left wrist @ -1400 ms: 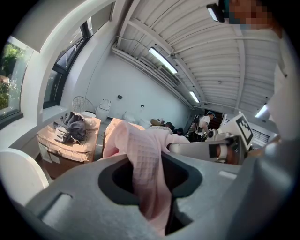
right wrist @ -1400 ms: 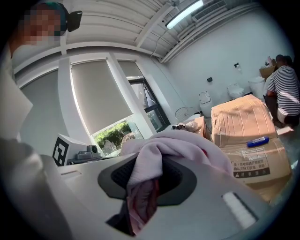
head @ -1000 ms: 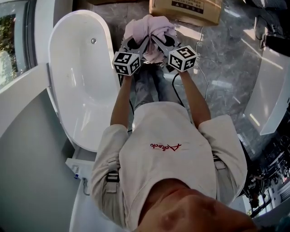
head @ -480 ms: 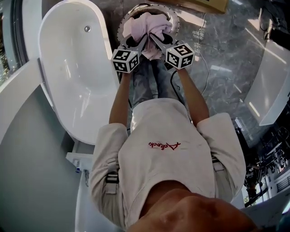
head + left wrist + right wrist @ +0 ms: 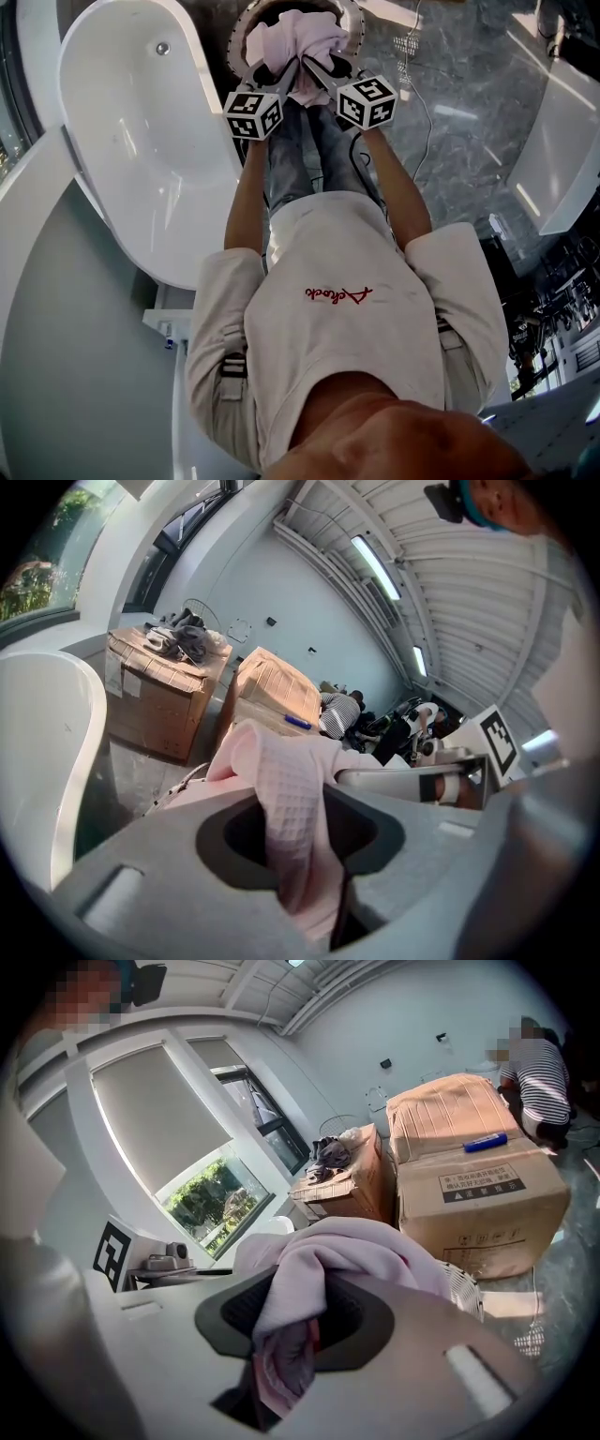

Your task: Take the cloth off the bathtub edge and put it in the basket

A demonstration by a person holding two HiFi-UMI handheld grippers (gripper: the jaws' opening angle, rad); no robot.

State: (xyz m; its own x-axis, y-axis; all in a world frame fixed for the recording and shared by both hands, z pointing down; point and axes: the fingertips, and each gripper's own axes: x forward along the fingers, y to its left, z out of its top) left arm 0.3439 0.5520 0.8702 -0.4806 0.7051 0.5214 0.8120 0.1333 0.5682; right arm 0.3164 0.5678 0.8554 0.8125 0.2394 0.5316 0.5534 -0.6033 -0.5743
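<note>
Pinching the cloth (image 5: 298,39) in your left tongs (image 5: 284,77) and right tongs (image 5: 319,73), both clamped tight, you hold it above the basket (image 5: 355,21); sink it below the rim; release both together so nothing drapes over.

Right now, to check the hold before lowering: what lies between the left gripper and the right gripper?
The pink cloth, bunched and clamped by both the left gripper and the right gripper, over the basket; the head view shows it.

Red looping script runs across the person's white shirt (image 5: 349,349), but I can't read it. The cardboard box (image 5: 469,1218) carries a printed label, too small to read.
</note>
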